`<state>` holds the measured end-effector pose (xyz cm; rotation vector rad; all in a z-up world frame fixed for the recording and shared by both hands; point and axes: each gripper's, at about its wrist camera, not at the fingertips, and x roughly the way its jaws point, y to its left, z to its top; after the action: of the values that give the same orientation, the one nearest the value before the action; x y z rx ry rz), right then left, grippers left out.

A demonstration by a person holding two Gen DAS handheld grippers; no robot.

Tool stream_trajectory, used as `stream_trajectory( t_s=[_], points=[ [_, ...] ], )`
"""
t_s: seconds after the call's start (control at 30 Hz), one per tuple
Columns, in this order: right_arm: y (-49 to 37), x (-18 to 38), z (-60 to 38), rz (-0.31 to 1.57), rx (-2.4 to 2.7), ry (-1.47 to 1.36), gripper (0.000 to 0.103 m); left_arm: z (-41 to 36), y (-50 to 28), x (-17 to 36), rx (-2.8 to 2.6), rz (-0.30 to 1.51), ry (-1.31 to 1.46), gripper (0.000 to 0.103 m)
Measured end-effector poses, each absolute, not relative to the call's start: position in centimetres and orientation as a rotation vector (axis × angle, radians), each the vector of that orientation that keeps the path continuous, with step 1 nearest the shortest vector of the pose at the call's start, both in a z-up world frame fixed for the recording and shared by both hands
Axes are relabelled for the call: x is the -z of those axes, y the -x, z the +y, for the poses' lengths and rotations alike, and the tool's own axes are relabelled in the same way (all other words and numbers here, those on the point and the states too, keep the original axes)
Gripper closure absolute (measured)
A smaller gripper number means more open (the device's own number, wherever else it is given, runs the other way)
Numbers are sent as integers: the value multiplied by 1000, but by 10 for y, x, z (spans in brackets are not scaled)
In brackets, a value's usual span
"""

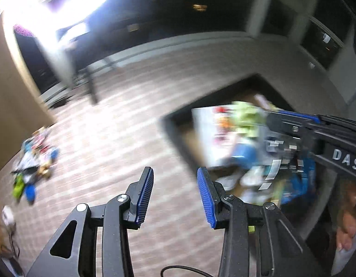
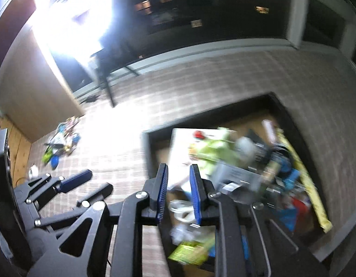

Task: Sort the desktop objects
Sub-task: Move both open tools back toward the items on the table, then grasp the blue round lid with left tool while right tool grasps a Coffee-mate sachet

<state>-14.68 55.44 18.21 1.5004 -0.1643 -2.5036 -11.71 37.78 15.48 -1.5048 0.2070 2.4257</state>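
Note:
Both views are blurred by motion. A dark-rimmed box (image 1: pixel 178 136) full of mixed items sits at the right on the chequered tablecloth; it also shows in the right wrist view (image 2: pixel 150 152). A small pile of loose objects (image 1: pixel 32 161) lies at the far left, also in the right wrist view (image 2: pixel 62 143). My left gripper (image 1: pixel 175 196) is open and empty, held above the cloth by the box's near-left corner. My right gripper (image 2: pixel 178 194) is open by a narrow gap with nothing between its pads, above the box's near edge. It shows from the side in the left wrist view (image 1: pixel 277 117).
A white round item (image 1: pixel 7 214) and a dark cable (image 1: pixel 7 242) lie at the near left. Inside the box are a white carton (image 2: pixel 185 152), green packets (image 2: pixel 215 150), blue items (image 2: pixel 288 177) and a long yellow pack (image 2: pixel 304 180). A bright lamp glares at top left.

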Motion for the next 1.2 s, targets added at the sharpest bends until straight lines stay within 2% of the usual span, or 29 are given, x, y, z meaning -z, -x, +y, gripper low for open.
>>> stream_trajectory(
  t_s=[0.13, 0.33, 0.63, 0.9, 1.13, 1.2],
  points=[
    [165, -179, 492, -84, 2413, -1482, 78, 307, 132, -145, -2515, 128, 1576, 65],
    [189, -168, 394, 30, 2272, -1463, 78, 192, 141, -119, -2638, -4, 1726, 65],
    [227, -128, 255, 162, 2073, -1497, 78, 53, 152, -77, -2707, -274, 1905, 58],
    [266, -75, 185, 121, 1936, -1627, 78, 14, 172, -42, -2681, -285, 1979, 48],
    [280, -51, 168, 86, 1893, -1681, 78, 8, 184, -24, -2663, -295, 2004, 46],
    [281, -49, 166, 81, 1890, -1687, 78, 11, 186, -21, -2660, -285, 1995, 41]
  ],
)
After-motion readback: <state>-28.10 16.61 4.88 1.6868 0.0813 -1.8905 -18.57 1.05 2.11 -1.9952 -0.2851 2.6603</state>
